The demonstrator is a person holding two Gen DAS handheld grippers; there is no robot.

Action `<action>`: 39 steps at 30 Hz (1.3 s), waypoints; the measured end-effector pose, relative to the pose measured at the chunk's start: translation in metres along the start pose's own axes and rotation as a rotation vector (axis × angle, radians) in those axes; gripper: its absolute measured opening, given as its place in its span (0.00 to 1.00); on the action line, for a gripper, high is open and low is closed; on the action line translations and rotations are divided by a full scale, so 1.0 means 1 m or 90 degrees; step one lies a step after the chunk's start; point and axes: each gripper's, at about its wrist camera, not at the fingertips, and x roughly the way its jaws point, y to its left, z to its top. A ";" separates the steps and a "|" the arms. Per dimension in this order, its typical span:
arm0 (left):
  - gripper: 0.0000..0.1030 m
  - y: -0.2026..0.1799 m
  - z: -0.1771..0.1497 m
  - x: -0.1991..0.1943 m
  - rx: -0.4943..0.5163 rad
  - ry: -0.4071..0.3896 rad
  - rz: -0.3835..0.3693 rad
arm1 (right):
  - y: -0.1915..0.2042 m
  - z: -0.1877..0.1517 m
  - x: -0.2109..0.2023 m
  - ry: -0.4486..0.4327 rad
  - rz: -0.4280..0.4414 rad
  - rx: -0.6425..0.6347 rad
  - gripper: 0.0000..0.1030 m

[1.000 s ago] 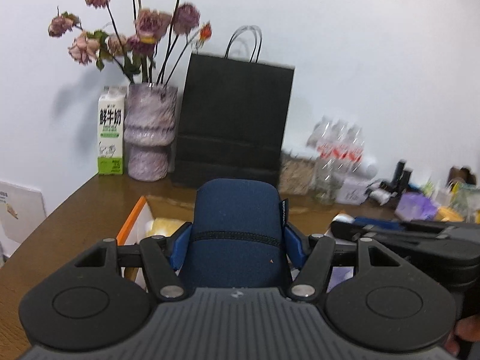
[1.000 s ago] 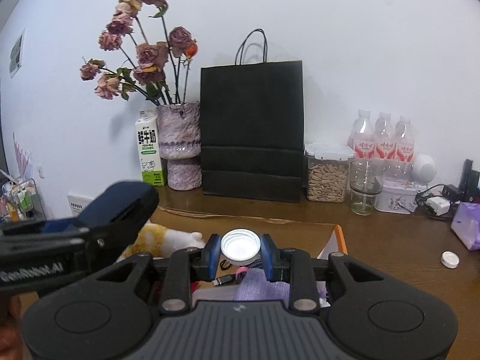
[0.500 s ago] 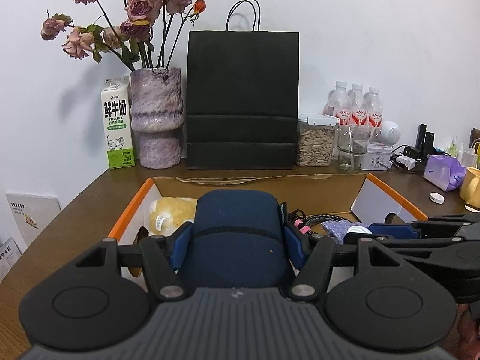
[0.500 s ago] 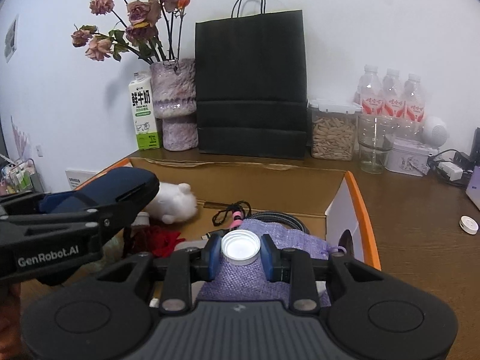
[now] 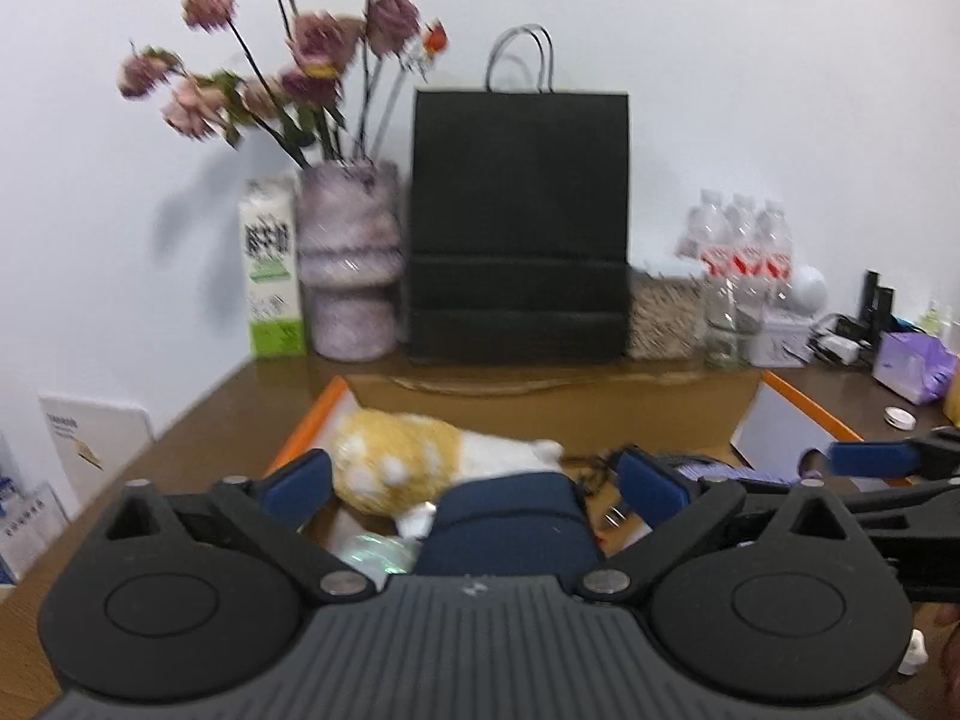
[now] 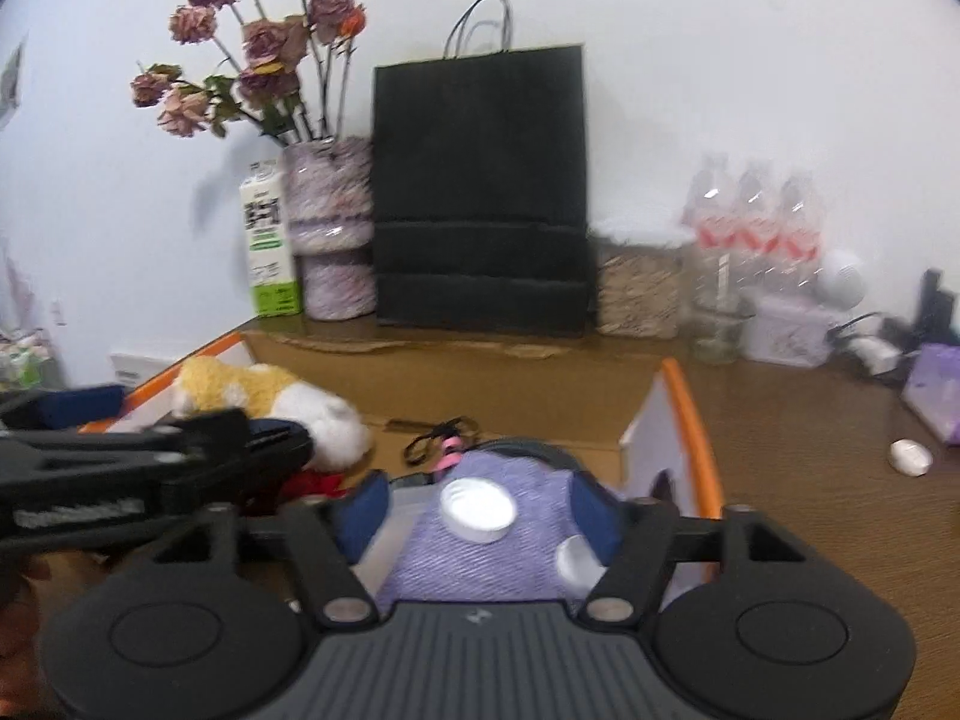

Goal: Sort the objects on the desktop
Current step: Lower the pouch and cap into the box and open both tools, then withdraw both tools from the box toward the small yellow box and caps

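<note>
Box [image 6: 690, 414], partly filled: navy case [image 5: 510, 528] between the opening left gripper [image 5: 474, 480] fingers, unpressed; white cap [image 6: 477, 510] between the opening right gripper [image 6: 480, 507] fingers, on purple pouch [image 6: 480, 564]; another cap [image 6: 911, 456] remains on worktop [image 6: 810, 480], right of fingers

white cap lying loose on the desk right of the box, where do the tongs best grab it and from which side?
Grip the white cap across its round rim, coming from above with the right tongs, which are opening over the purple pouch. It lies flat and low on bare desk, clear of the cardboard box and the tissue pack, so a side approach would probably just push it along.
</note>
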 end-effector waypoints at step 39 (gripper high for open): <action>1.00 0.007 -0.015 -0.051 0.008 -0.035 -0.006 | -0.004 -0.020 -0.055 -0.067 0.005 -0.021 1.00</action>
